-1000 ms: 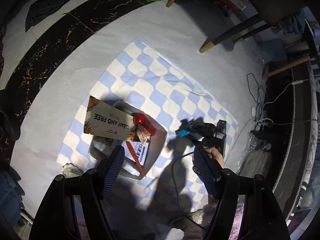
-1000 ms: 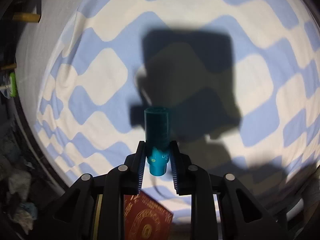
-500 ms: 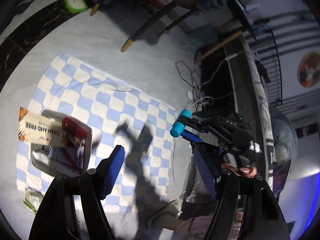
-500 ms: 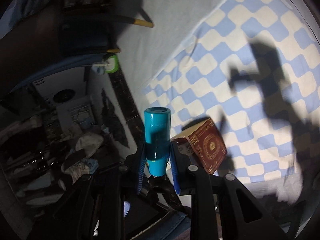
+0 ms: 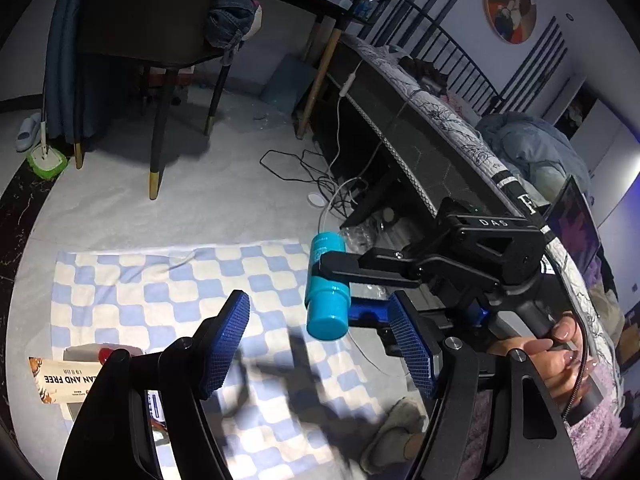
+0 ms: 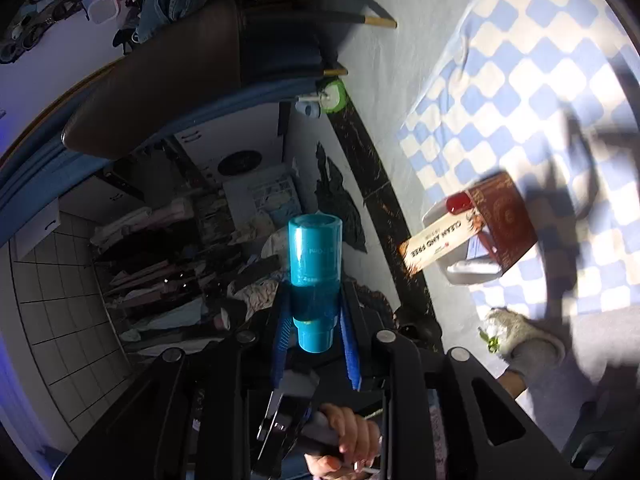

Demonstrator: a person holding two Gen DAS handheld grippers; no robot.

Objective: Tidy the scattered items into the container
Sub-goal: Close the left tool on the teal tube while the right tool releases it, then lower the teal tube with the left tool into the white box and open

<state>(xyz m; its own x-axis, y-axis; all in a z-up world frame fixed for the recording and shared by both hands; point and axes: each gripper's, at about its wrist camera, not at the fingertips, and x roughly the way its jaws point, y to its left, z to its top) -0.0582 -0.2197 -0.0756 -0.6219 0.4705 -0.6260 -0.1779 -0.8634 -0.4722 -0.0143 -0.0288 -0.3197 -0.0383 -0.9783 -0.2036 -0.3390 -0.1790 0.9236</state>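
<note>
Right gripper (image 6: 316,344) fingers clamped on upright teal bottle (image 6: 315,256); container (image 6: 472,268) lies right, lower down (on the cloth). Left gripper (image 5: 320,344) fingers apart, empty.

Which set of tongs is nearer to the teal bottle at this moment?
Right. The right tongs are clamped on the teal bottle, holding it above the checkered cloth. The left tongs are open and empty, with the bottle ahead of them, not touching.

Between my right gripper's (image 6: 316,344) ribbed blue pads sits a smooth, glossy teal plastic bottle (image 6: 315,264). Below my left gripper's (image 5: 320,344) cross-hatched blue pads (image 5: 226,344) lies a soft, matt checked cloth (image 5: 168,292). My tools' arms are matt black plastic.
</note>
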